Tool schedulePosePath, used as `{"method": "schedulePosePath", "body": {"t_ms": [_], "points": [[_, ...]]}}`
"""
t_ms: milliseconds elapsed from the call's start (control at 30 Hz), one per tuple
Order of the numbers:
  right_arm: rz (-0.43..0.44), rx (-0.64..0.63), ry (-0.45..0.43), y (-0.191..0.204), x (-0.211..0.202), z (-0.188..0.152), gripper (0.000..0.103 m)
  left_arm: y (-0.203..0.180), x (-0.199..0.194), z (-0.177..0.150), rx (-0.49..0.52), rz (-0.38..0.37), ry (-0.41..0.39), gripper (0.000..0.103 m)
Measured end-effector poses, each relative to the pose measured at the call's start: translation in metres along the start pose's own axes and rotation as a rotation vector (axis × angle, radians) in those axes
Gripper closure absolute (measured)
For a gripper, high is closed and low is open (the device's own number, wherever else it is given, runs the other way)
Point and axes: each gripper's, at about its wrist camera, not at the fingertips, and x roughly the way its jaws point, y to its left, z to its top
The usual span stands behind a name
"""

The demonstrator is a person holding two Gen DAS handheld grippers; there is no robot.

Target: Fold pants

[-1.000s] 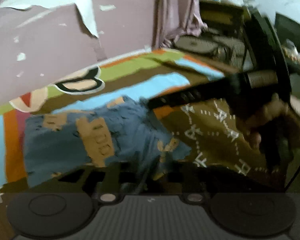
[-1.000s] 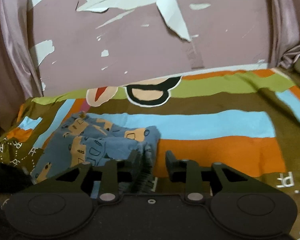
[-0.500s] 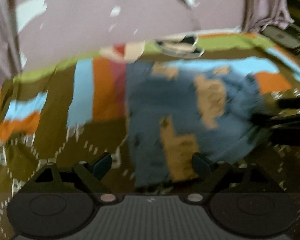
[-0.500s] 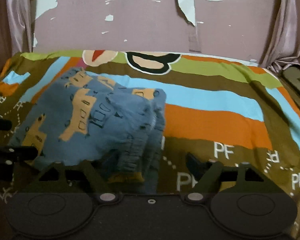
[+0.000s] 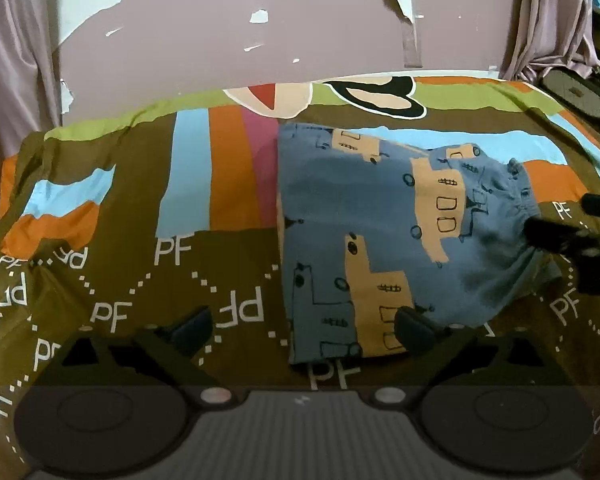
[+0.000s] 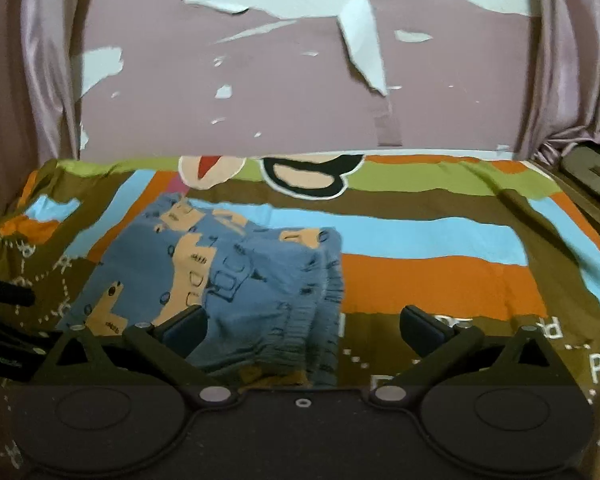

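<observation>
Left wrist view: the folded blue pants (image 5: 384, 236), printed with tan vehicle shapes, are seen right of centre, lying flat on the striped bedsheet (image 5: 140, 248) marked with white "PF" letters. The left tongs (image 5: 304, 330) are shown at the lower centre of the frame with the jaws opening wide; the right-hand finger overlaps the lower edge of the pants in the picture, and whether it touches cannot be told; nothing is gripped. The right tongs (image 5: 572, 236) are partly visible at the right edge, just beside the pants' right side. A peeling mauve wall (image 5: 260, 20) fills the top of the frame, with curtains (image 5: 556, 16) at the upper right. Right wrist view: the pants (image 6: 228, 280) are found left of centre, their gathered waistband nearest the camera. The right tongs (image 6: 304, 330) are shown at the lower centre, jaws opening wide, with the waistband lying between the fingers and not pressed by them. The left tongs (image 6: 4, 320) are seen at the left edge. The bedsheet (image 6: 440, 272) extends to the right.
</observation>
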Motion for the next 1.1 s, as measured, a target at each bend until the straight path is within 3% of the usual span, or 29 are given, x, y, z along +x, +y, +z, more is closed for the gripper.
{"method": "schedulePosePath", "body": {"t_ms": [133, 200, 300, 500, 633, 700, 767, 867, 1000, 1100], "points": [[-0.109, -0.063, 0.104, 0.007, 0.020, -0.006, 0.001, -0.001, 0.006, -0.002, 0.008, 0.021, 0.033, 0.003], [-0.073, -0.003, 0.101, -0.001, 0.015, -0.004, 0.001, 0.000, 0.008, -0.002, 0.005, 0.022, 0.040, 0.003], [-0.037, 0.038, 0.028, -0.009, 0.003, 0.003, 0.001, 0.002, 0.003, 0.001, 0.002, 0.012, 0.032, 0.003], [0.033, -0.075, -0.076, -0.003, 0.025, 0.038, 0.001, 0.009, -0.003, 0.011, -0.069, 0.013, -0.027, 0.000], [0.045, -0.184, -0.047, 0.005, 0.057, 0.047, 0.001, 0.015, 0.013, 0.011, -0.131, 0.033, 0.015, 0.000], [0.011, -0.206, -0.009, 0.006, 0.070, 0.042, 0.001, 0.015, 0.022, 0.007, -0.126, 0.042, 0.056, 0.001], [-0.013, -0.162, 0.016, -0.003, 0.074, 0.036, 0.001, 0.016, 0.025, 0.003, -0.128, 0.036, 0.059, 0.001], [0.016, -0.051, 0.040, -0.019, 0.067, 0.032, 0.001, 0.017, 0.025, 0.003, -0.125, 0.035, 0.059, 0.001], [0.074, 0.014, 0.001, -0.028, 0.040, 0.029, 0.001, 0.018, 0.021, 0.004, -0.142, 0.023, 0.054, 0.000], [0.100, 0.031, -0.010, -0.031, 0.036, 0.030, 0.001, 0.019, 0.014, 0.006, -0.164, 0.000, 0.009, 0.000]]}}
